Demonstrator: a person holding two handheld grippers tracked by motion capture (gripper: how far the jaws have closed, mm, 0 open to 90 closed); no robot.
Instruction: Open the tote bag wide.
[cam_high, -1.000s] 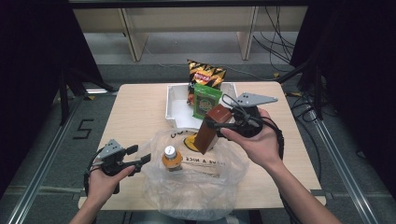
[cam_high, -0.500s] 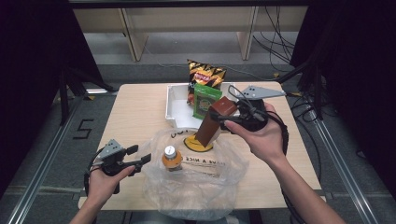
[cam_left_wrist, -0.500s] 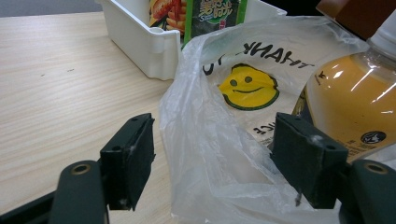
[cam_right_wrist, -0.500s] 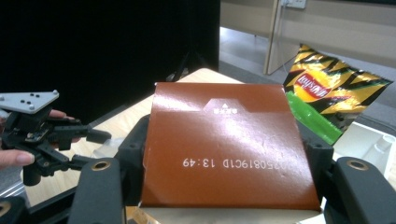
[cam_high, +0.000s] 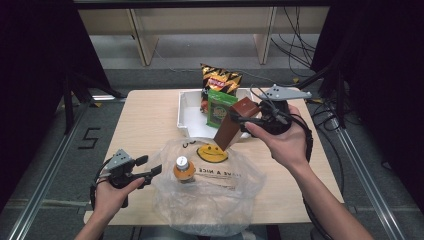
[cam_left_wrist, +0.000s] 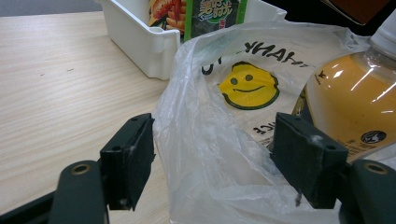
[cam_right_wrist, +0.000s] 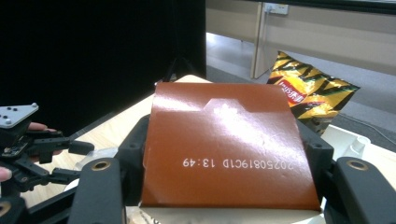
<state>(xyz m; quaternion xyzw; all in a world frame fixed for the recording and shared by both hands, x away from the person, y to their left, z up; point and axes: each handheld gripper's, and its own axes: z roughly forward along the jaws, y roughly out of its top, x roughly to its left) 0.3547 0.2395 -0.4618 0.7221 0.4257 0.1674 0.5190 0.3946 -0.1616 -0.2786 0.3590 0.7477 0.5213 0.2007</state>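
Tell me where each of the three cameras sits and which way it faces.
High view: above the table, looking forward and down; both forearms, left gripper, right gripper.
Left gripper view: rides the left gripper, faces the plastic bag and bottle; own jaws.
Right gripper view: faces the clamped brown box.
Shared: chip bag.

Lab: floor rails (cam_high: 45, 185), trailing cables (cam_high: 295, 30)
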